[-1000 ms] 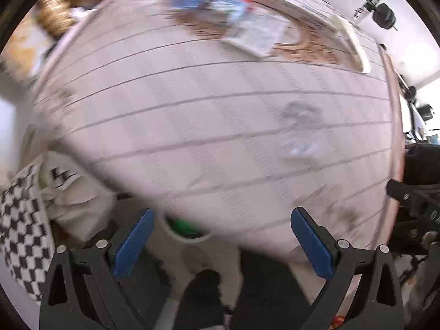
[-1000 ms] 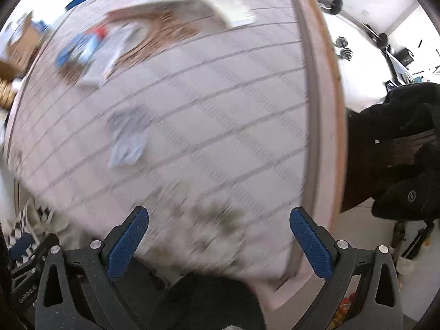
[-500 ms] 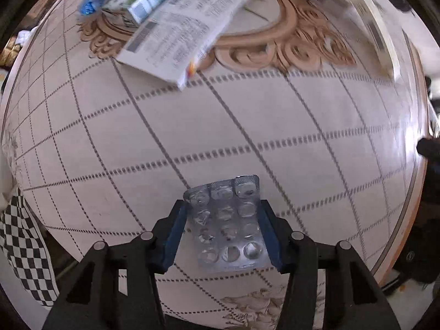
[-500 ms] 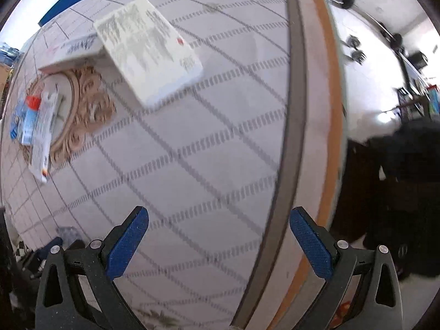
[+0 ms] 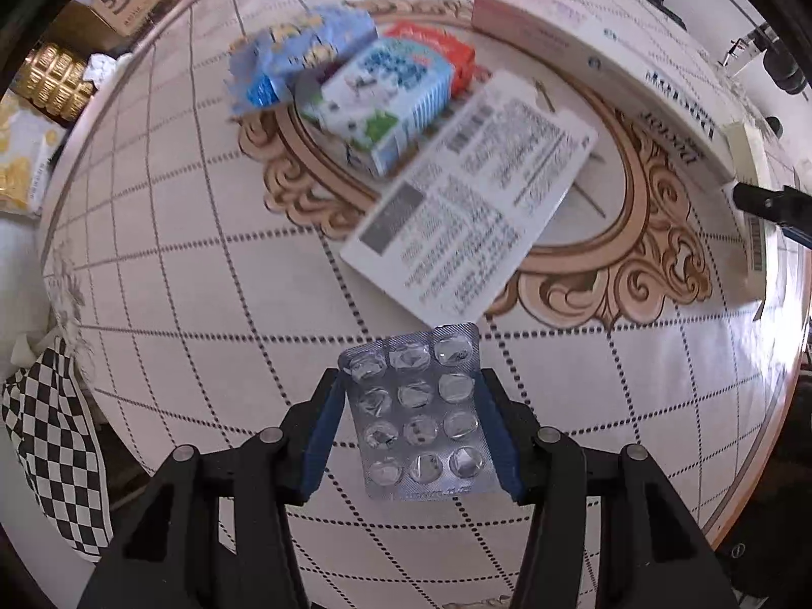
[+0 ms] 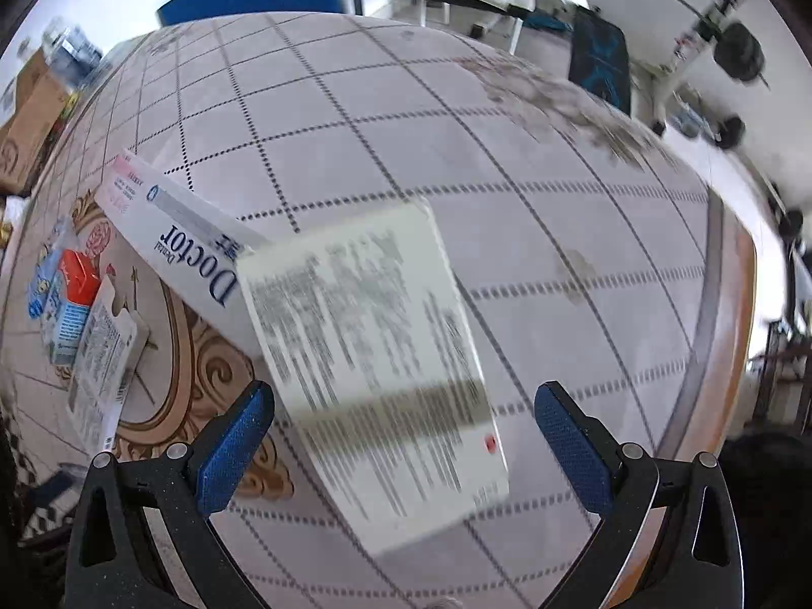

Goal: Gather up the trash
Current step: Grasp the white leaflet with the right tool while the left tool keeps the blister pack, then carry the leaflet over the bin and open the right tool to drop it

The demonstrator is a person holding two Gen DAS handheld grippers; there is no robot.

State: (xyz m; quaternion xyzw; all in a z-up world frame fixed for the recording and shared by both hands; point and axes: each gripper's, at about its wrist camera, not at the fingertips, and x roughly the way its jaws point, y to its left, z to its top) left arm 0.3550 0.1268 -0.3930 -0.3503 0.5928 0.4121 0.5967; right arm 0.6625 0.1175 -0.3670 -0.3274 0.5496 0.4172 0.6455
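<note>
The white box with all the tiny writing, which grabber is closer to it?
Right. The right gripper hangs just above the white box, jaws open on either side of it. The left gripper is across the table, shut on an empty blister pack.

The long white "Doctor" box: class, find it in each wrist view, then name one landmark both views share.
Left wrist view: the "Doctor" box runs along the upper right, beyond the printed card.
Right wrist view: it lies at centre left, its near end under a white printed carton.
Shared landmark: the blue milk carton on the table's gold scroll ornament.
</note>
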